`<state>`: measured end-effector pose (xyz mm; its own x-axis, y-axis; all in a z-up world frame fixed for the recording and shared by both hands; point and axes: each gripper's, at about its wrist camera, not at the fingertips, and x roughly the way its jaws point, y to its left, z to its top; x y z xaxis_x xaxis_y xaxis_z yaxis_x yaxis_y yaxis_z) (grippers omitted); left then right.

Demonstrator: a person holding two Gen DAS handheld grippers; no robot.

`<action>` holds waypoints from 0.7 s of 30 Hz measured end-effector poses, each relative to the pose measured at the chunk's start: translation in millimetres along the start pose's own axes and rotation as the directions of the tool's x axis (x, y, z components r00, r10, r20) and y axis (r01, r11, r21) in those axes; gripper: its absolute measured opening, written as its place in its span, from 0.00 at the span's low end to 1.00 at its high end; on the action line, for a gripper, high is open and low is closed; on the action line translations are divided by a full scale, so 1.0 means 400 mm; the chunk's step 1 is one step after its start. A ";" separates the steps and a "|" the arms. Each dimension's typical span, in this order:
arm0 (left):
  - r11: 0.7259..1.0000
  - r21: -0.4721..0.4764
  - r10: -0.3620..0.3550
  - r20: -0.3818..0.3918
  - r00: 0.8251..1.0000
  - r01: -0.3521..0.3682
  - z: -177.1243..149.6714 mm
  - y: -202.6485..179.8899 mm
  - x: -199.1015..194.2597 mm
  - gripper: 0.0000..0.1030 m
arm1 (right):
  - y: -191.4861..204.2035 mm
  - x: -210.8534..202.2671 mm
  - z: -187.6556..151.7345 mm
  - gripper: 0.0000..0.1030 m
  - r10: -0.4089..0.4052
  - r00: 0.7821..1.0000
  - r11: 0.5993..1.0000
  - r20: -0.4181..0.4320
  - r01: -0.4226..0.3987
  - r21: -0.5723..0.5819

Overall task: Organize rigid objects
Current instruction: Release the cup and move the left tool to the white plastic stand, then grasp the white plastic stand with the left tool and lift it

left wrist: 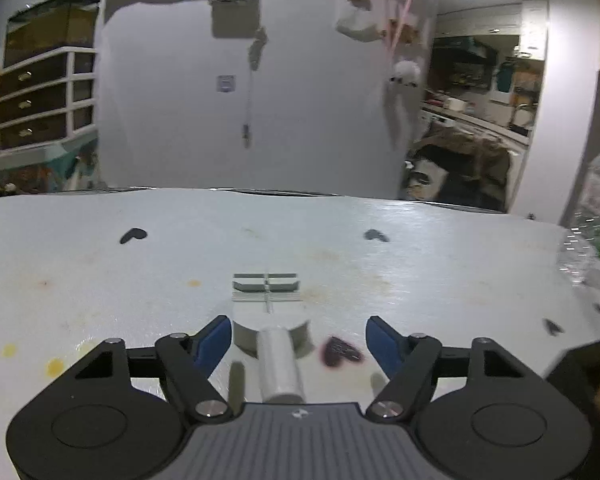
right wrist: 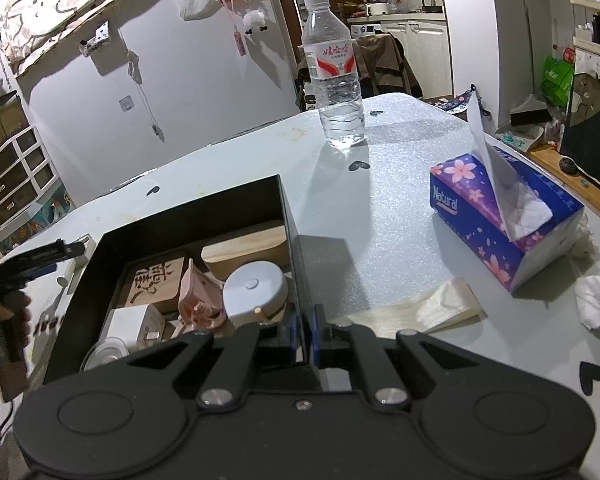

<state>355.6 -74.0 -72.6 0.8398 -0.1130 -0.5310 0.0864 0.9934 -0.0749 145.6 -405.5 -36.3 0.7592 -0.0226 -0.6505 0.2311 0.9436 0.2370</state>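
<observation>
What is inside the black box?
In the black box: a carved wooden block, wooden case, round white device, pink clip, white adapter. Its floor underneath is covered.

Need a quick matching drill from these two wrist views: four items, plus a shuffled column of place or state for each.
Items:
1. water bottle
2. tissue box
3. round white case
4. right gripper

Place or state:
A. inside the black box
B. shut on the box's wall
C. upright near the table's far edge
D. lying on the table, right of the box, one tissue sticking up

Pairs: 1-C, 2-D, 3-A, 4-B
</observation>
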 end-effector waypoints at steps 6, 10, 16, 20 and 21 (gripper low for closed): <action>1.000 -0.006 0.020 -0.028 0.999 -0.020 0.007 0.001 0.041 0.64 | 0.000 0.000 0.000 0.07 0.000 1.000 1.000 0.000 0.000 0.000; 0.999 -0.021 0.032 -0.049 0.998 -0.033 0.018 0.006 0.063 0.53 | -0.001 0.000 0.000 0.07 -0.001 1.000 1.000 0.001 0.001 0.000; 0.999 0.021 0.051 -0.057 0.997 -0.050 0.028 -0.004 0.081 0.51 | 0.000 0.000 0.000 0.07 -0.001 1.000 1.000 0.000 0.001 -0.001; 0.998 0.021 0.057 -0.055 0.997 -0.056 0.027 -0.003 0.080 0.47 | 0.000 0.000 0.000 0.07 0.000 1.000 1.000 0.001 0.000 0.002; 0.999 0.015 0.053 -0.054 0.997 -0.052 0.028 0.000 0.079 0.47 | 0.000 0.000 -0.001 0.07 0.000 1.000 1.000 0.002 0.000 0.003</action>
<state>388.1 -77.6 -80.1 0.8130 -0.0615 -0.5790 0.0508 0.9981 -0.0347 145.5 -405.5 -36.7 0.7605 -0.0234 -0.6489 0.2328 0.9428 0.2388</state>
